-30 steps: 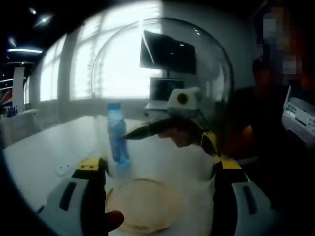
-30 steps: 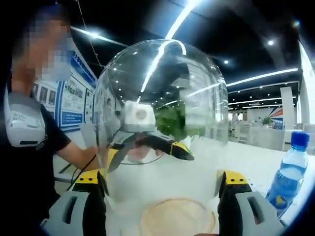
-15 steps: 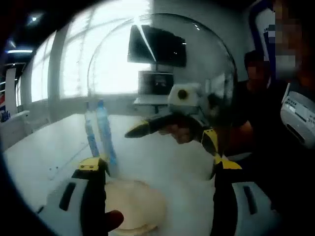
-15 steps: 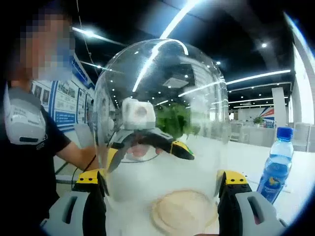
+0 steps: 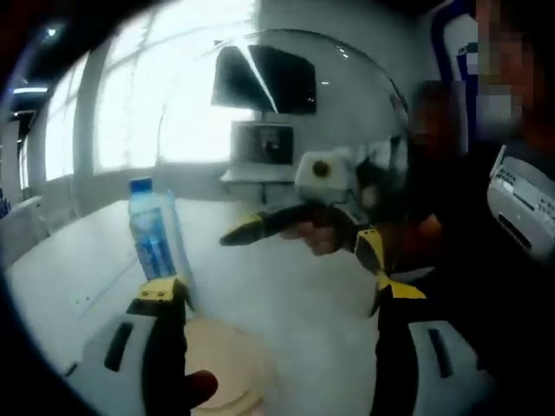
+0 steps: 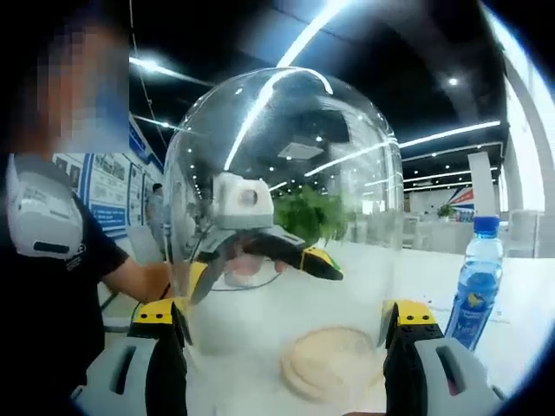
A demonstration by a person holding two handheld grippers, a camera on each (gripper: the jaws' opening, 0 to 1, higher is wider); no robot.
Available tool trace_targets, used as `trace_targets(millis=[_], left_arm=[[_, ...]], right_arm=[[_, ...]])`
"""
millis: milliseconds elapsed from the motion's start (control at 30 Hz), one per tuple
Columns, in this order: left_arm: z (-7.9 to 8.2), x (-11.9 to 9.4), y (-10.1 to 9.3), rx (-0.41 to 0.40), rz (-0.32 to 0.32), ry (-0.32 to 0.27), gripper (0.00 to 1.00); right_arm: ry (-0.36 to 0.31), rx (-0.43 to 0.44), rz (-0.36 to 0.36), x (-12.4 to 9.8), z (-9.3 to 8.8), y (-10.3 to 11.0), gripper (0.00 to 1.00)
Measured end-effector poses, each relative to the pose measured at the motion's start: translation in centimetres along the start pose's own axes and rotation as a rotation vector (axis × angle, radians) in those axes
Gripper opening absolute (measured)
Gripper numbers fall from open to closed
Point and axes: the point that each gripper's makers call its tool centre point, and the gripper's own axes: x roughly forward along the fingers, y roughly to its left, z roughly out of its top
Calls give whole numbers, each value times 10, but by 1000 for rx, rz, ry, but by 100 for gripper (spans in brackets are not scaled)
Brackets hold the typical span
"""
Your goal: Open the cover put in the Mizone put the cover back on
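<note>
In the left gripper view, the Mizone bottle (image 5: 154,238) stood upright on the white counter (image 5: 78,277) at the left, blue cap up, just beyond the left gripper (image 5: 276,299) and its near-side jaw tip. Below and just right of it, a round wooden base (image 5: 221,373) lay flat on the counter, its near edge hidden by that jaw. The left gripper's jaws stood wide apart, one pressed against each side of the clear dome cover (image 5: 286,113), which rose between them — tilted and lifted off the base. Through the glass the right gripper (image 5: 299,230) showed from the far side, with a hand behind it. In the right gripper view, a person's arm (image 6: 130,277) reached in from the left toward the left gripper, seen through the dome cover (image 6: 286,173). The right gripper (image 6: 282,325) had its jaws spread equally wide, clasping the dome's lower sides. The wooden base (image 6: 334,368) lay on the counter (image 6: 520,312) behind the glass, toward the right jaw, and the Mizone bottle (image 6: 473,282) stood upright further right, apart from both dome and base.
</note>
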Motion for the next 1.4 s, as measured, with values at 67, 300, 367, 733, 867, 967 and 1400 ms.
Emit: trace_targets(millis=[67, 300, 367, 733, 867, 967, 1400], left_arm=[[-2, 2, -4, 9, -3, 19, 78], [-1, 8, -11, 13, -24, 25, 78], [-4, 11, -15, 17, -31, 39, 78], [-12, 19, -24, 20, -51, 70, 78], [-11, 19, -31, 12, -50, 92, 78], [-10, 18, -36, 23, -48, 100, 78], [-17, 20, -49, 38, -57, 149, 79]], right_arm=[[7, -6, -5, -3, -1, 3, 89], [-3, 15, -26, -14, -5, 9, 89], [4, 17, -32, -16, -8, 11, 89], [5, 24, -54, -26, -16, 18, 89], [-2, 37, -52, -29, -14, 20, 90], [-6, 31, -53, -30, -12, 26, 90], [18, 33, -66, -36, -17, 38, 90]])
